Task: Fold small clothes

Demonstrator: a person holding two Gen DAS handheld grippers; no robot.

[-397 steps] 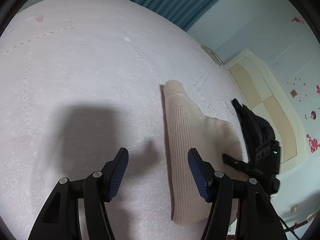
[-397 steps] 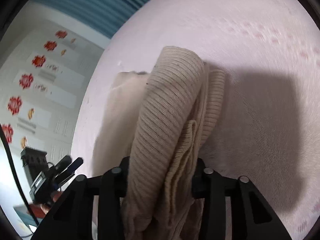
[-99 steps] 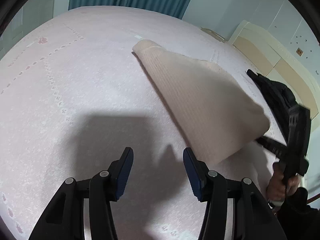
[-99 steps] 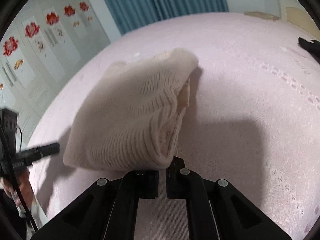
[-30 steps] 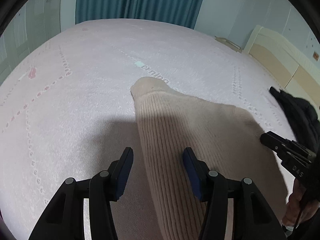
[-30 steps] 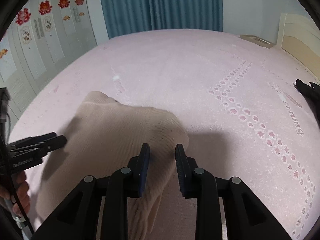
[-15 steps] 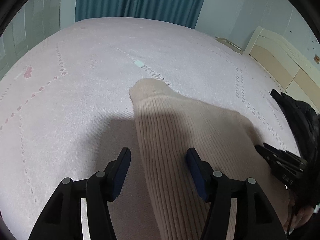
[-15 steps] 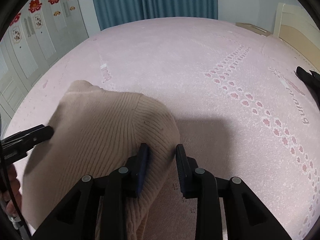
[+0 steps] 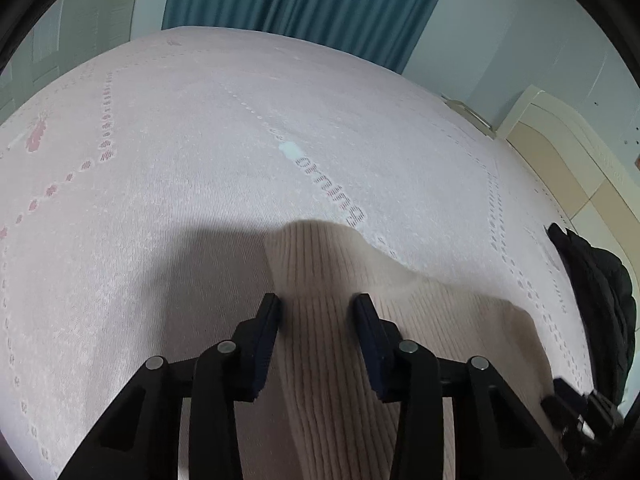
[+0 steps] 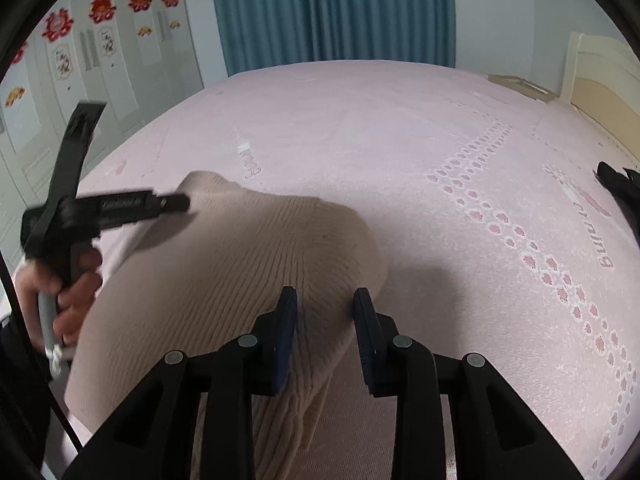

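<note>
A beige ribbed sweater lies folded on the pink bedsheet. My left gripper straddles its left edge near the far corner. The jaws are closing with fabric between them, and the ribs there still run straight. The right wrist view shows the left gripper at the far left corner of the sweater, with a hand on its handle. My right gripper is shut on the sweater's right corner, where the ribs bunch toward the pads. The right gripper shows blurred at the lower right.
A black garment lies on the sheet's right side, also seen as a black garment. A cream headboard stands behind it. Teal curtains hang beyond the bed's far end, and wardrobe doors with red decorations stand at left.
My left gripper has moved along the sweater toward its far left corner, and its jaws have narrowed around the fabric. The right gripper has stayed at the right corner.
</note>
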